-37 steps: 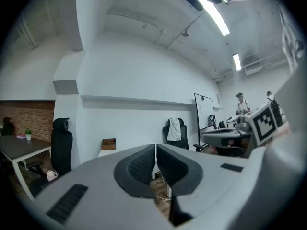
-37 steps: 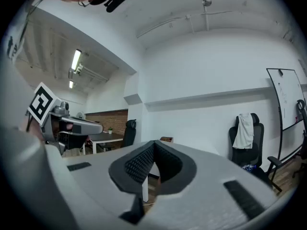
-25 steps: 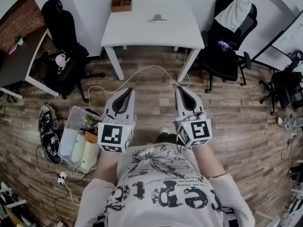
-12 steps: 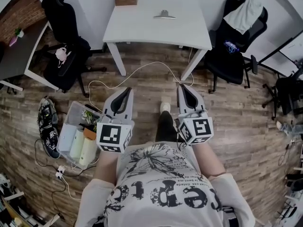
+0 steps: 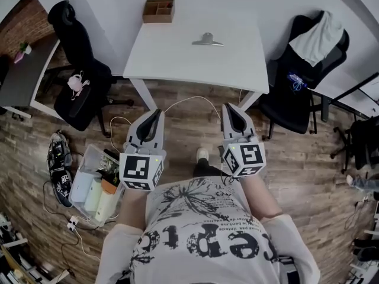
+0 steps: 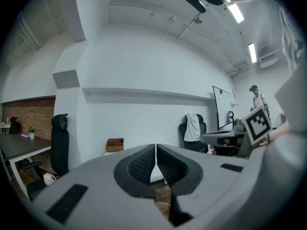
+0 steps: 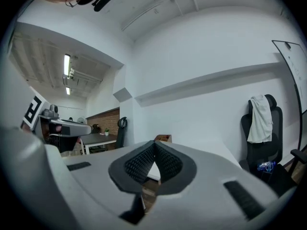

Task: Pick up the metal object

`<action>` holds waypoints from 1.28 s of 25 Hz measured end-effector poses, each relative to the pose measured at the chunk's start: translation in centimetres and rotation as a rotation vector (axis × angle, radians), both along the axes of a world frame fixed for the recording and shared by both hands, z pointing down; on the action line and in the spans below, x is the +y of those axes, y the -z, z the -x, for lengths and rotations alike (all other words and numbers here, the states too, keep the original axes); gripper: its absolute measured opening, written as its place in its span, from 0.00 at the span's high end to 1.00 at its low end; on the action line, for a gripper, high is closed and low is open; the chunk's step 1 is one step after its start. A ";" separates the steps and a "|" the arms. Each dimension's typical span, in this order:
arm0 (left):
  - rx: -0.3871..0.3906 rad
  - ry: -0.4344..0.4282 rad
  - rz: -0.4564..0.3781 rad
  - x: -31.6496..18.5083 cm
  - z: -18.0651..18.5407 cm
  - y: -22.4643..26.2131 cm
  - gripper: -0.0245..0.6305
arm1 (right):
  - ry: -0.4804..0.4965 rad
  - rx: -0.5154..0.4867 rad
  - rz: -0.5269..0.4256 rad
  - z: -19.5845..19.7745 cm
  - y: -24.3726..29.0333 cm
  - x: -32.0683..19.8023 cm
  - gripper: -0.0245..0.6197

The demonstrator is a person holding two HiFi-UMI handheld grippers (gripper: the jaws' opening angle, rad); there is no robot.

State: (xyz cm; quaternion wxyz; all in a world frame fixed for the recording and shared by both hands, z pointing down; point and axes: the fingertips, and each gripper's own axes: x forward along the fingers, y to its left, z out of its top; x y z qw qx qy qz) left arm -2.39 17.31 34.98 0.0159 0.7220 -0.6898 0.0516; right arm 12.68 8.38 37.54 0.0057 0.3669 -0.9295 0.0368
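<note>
A small metal clip-like object (image 5: 207,39) lies on the white table (image 5: 177,58), towards its far side. My left gripper (image 5: 155,112) and right gripper (image 5: 229,107) are held side by side above the wooden floor, short of the table's near edge. Both point towards the table. Each has its jaws pressed together with nothing between them, as the left gripper view (image 6: 156,147) and the right gripper view (image 7: 154,144) show. The metal object is hidden in both gripper views.
A brown wooden box (image 5: 159,10) sits at the table's far left corner. Black office chairs stand left (image 5: 77,70) and right (image 5: 302,76) of the table. A clear bin of bottles (image 5: 95,179) and shoes (image 5: 59,164) lie on the floor at left. A white cable (image 5: 189,99) runs under the table.
The person has stepped towards the table: it sits lower and larger in the head view, and both grippers are nearer its front edge. Jaws stayed shut.
</note>
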 end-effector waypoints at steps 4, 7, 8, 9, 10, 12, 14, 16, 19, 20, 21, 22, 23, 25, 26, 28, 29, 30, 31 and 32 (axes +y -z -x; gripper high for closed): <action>-0.004 0.002 -0.009 -7.6 -0.2 0.7 0.94 | 0.013 0.004 0.004 0.2 0.5 -7.8 0.97; -0.007 0.011 -0.027 -13.0 0.1 1.4 0.94 | 0.028 -0.006 0.017 0.7 0.9 -13.3 0.97; -0.006 0.014 -0.026 -14.6 0.2 1.4 0.94 | 0.033 -0.009 0.026 0.9 0.9 -14.8 0.97; -0.005 0.018 -0.022 -16.1 0.3 1.2 0.94 | 0.038 -0.007 0.034 1.1 0.7 -16.2 0.97; -0.002 0.021 -0.015 -17.3 0.4 0.9 0.94 | 0.041 -0.002 0.039 1.3 0.5 -17.4 0.97; 0.005 0.026 0.000 -19.5 0.6 0.3 0.94 | 0.042 0.016 0.043 1.6 -0.1 -19.7 0.97; 0.005 0.027 0.016 -21.5 1.0 -0.2 0.94 | 0.040 0.026 0.048 1.9 -0.5 -21.8 0.97; 0.006 0.027 0.031 -23.3 1.5 -0.6 0.94 | 0.040 0.031 0.057 2.4 -0.9 -23.7 0.97; 0.013 0.022 0.047 -25.8 2.4 -1.4 0.94 | 0.037 0.043 0.079 3.3 -1.9 -26.2 0.97; 0.014 0.021 0.050 -26.6 2.8 -1.6 0.94 | 0.034 0.048 0.085 3.8 -2.2 -27.0 0.97; 0.016 0.019 0.051 -27.5 3.4 -1.7 0.94 | 0.031 0.054 0.089 4.3 -2.5 -27.9 0.97; 0.019 0.018 0.050 -28.5 4.0 -1.8 0.94 | 0.029 0.060 0.091 4.9 -2.8 -28.8 0.97; 0.022 0.016 0.049 -29.5 4.7 -1.9 0.94 | 0.028 0.066 0.092 5.6 -2.9 -29.6 0.97; 0.026 0.008 0.048 -31.9 6.3 -2.0 0.94 | 0.023 0.079 0.094 7.0 -3.2 -31.5 0.97; 0.028 0.003 0.047 -33.2 7.1 -2.0 0.94 | 0.019 0.086 0.096 7.8 -3.4 -32.6 0.97; 0.030 -0.014 0.047 -36.0 8.6 -2.0 0.94 | 0.010 0.098 0.106 9.3 -3.7 -35.0 0.97; 0.032 -0.023 0.047 -37.4 9.3 -2.0 0.94 | 0.005 0.105 0.113 10.0 -3.9 -36.2 0.97; 0.035 -0.032 0.049 -38.8 10.1 -2.1 0.94 | -0.001 0.113 0.122 10.7 -4.1 -37.4 0.97; 0.040 -0.042 0.053 -40.1 10.8 -2.1 0.94 | -0.008 0.119 0.133 11.4 -4.4 -38.5 0.97; 0.046 -0.053 0.057 -41.3 11.5 -2.3 0.94 | -0.016 0.126 0.145 12.0 -4.7 -39.6 0.97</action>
